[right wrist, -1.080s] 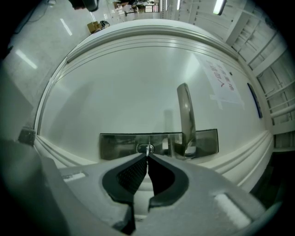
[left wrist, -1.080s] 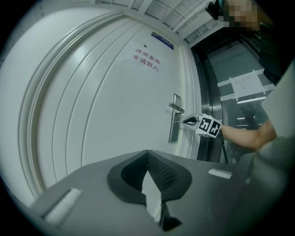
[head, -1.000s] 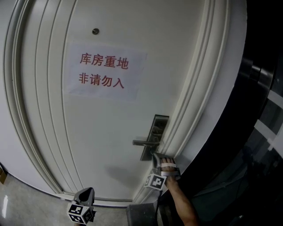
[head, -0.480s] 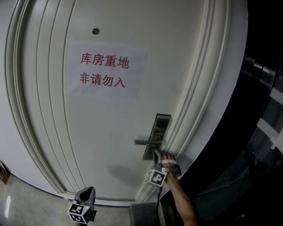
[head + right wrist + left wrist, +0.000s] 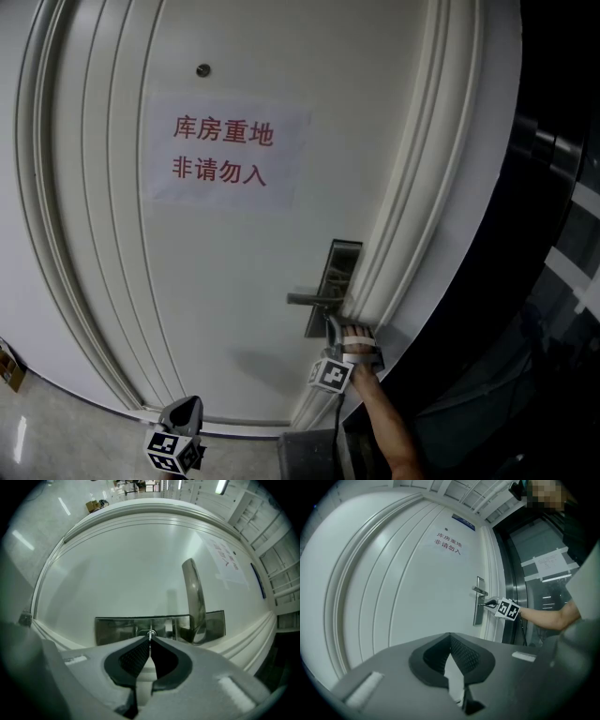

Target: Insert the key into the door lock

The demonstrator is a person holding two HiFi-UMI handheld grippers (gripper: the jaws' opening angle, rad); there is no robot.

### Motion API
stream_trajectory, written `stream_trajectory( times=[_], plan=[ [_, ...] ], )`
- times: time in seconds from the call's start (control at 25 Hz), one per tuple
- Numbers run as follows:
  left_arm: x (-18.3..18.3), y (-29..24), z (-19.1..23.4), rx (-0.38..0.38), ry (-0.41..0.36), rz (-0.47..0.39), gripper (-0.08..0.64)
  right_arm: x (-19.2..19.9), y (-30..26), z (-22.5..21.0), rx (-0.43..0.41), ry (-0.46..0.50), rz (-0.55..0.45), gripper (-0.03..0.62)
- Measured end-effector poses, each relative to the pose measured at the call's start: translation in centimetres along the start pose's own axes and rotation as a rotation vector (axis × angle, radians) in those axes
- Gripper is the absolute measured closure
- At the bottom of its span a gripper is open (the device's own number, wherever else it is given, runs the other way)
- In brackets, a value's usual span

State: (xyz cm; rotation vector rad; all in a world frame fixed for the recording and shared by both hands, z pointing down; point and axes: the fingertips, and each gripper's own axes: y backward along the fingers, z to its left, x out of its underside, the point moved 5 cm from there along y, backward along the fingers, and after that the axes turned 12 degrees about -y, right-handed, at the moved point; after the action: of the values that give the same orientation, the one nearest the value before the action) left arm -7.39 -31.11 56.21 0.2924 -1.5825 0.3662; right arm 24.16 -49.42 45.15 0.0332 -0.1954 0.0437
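Holding key (image 5: 150,634) pinched in right gripper (image 5: 150,641), tip at lock plate (image 5: 112,630); probably left: pushing fully in.

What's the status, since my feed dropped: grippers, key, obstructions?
Right gripper jaws shut on thin silver key, tip at grey metal lock plate, depth unclear. Left gripper jaws shut, empty, away from white door. Nothing blocking.

White door (image 5: 234,281) — its paper sign (image 5: 225,150) carries red characters. Dull grey metal lock plate (image 5: 336,272); the key (image 5: 150,633) looks silvery. Right marker cube (image 5: 330,373) — black-and-white squares.
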Motion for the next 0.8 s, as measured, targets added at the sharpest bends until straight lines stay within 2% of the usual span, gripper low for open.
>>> stream_trajectory(
  times=[0.16, 0.36, 0.52, 0.72, 0.8],
  plan=[
    [0.1, 0.6, -0.1, -0.007, -0.001, 0.002, 0.557, 0.1, 0.0, 0.0, 0.012, -0.017, -0.011, 0.580],
    [0.1, 1.5, 0.0, -0.018, -0.002, 0.000, 0.557, 0.2, 0.6, 0.0, 0.012, -0.090, -0.034, 0.555],
    [0.2, 2.1, -0.1, -0.020, -0.007, 0.005, 0.557, 0.2, 1.3, 0.1, 0.007, -0.128, -0.047, 0.469],
    [0.3, 2.8, -0.7, -0.009, -0.012, 0.008, 0.557, 0.2, 2.5, -0.3, 0.036, -0.170, -0.068, 0.403],
    [0.4, 3.1, -0.8, -0.003, -0.012, 0.013, 0.557, 0.3, 3.0, -0.3, 0.037, -0.172, -0.062, 0.402]
  ],
)
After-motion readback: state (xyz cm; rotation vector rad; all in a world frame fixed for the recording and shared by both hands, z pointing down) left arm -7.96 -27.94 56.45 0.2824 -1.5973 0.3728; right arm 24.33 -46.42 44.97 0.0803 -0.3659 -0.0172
